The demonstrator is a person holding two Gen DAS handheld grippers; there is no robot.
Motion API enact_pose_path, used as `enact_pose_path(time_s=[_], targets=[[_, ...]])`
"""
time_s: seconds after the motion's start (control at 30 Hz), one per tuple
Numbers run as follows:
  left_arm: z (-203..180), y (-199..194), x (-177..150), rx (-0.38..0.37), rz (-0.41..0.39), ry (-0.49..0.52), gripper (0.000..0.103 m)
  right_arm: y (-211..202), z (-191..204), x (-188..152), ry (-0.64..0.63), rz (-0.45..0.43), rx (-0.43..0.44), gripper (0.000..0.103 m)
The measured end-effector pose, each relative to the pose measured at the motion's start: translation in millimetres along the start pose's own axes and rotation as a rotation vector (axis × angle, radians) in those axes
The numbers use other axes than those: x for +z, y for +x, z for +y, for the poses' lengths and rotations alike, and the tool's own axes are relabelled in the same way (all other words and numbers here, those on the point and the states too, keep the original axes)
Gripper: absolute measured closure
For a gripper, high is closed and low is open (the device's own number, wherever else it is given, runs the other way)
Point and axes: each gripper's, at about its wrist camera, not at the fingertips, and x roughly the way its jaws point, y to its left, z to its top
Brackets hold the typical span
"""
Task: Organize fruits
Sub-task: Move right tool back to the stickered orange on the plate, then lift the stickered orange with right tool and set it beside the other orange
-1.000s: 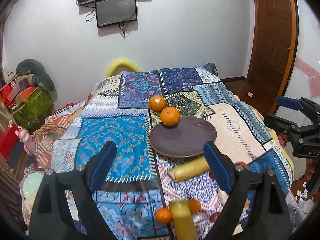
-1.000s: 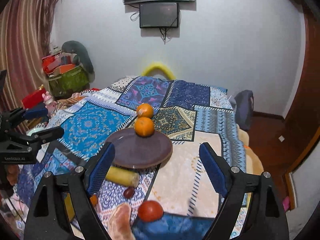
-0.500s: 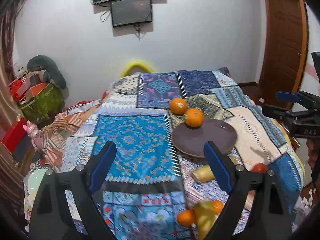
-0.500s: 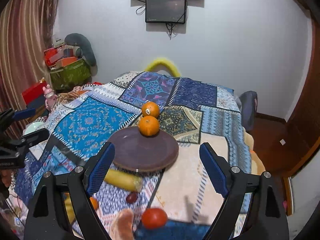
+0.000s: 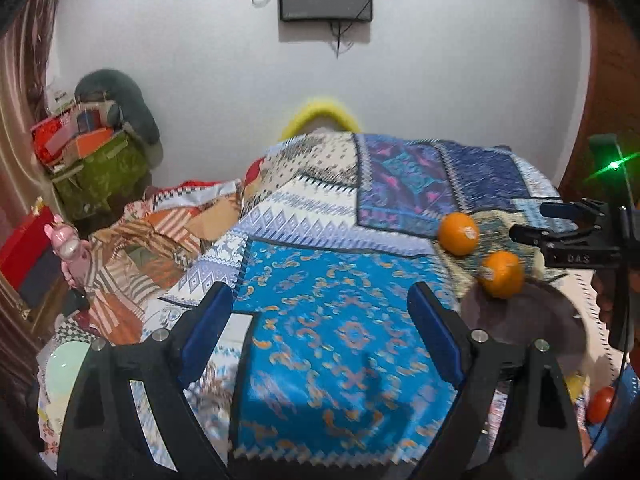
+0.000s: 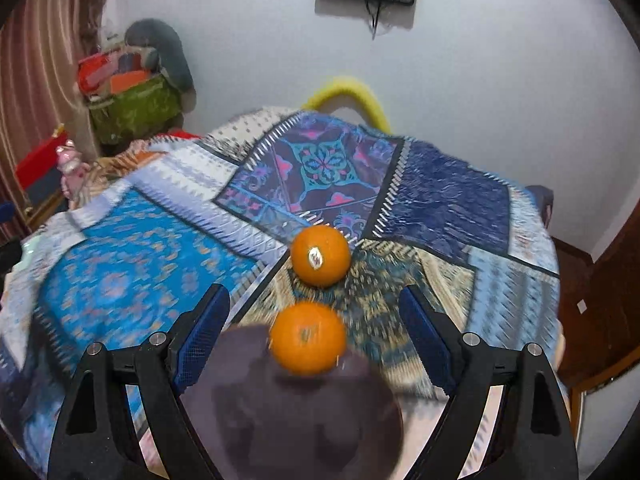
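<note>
Both grippers, left (image 5: pixel 320 320) and right (image 6: pixel 316 320), gaping, carrying nothing. One orange (image 6: pixel 307 338) sitting at plate (image 6: pixel 288 420) rim; second orange (image 6: pixel 320 255) and tomato (image 5: pixel 600 404) waiting on bed.

two oranges (image 6: pixel 320 255) (image 6: pixel 308 339), one brown plate (image 6: pixel 288 424), one tomato (image 5: pixel 600 404), two tools (image 5: pixel 320 336) (image 6: pixel 314 334).

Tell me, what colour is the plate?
Dark purple-brown plate, clearest in the right wrist view.

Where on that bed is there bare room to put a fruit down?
The bright blue patch left of the plate is bare, and so is most of the plate, with one orange at its far rim. Another orange lies just beyond, so it is crowded there.
</note>
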Motion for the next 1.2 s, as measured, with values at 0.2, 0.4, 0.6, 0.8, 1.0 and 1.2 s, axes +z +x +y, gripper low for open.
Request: enact_pose_path(time_s=[0.2, 0.4, 0.6, 0.8, 1.0, 1.2], targets=[[17.3, 42.4, -12.2, -0.001, 0.051, -0.029, 0.013, 79.4, -9.7, 16.6, 0.015, 0.138, 0.057, 0.019], [14.0, 43.2, -23.5, 0.009, 0.046, 0.008, 0.013, 123.9, -13.0, 23.3, 0.019, 0.255, 0.09, 0.02], [0.4, 23.2, -20.9, 0.033, 0.013, 0.057, 0.013, 139.9, -7.8, 17.1, 0.018, 0.307, 0.041, 0.038], [-26.9, -16.8, -16.0, -0.018, -0.033, 0.098, 0.013, 82.1, -12.1, 2.5, 0.059, 0.248, 0.051, 0.039], [-55.6, -56.6, -16.4, -0.082, -0.056, 0.107, 0.013, -30.2, -6.2, -17.1, 0.054, 0.097, 0.029, 0.039], [-76.6, -89.5, -25.2, -0.116, -0.071, 0.126, 0.013, -90.6, -2.8, -38.6, 0.057, 0.032, 0.03, 0.039]])
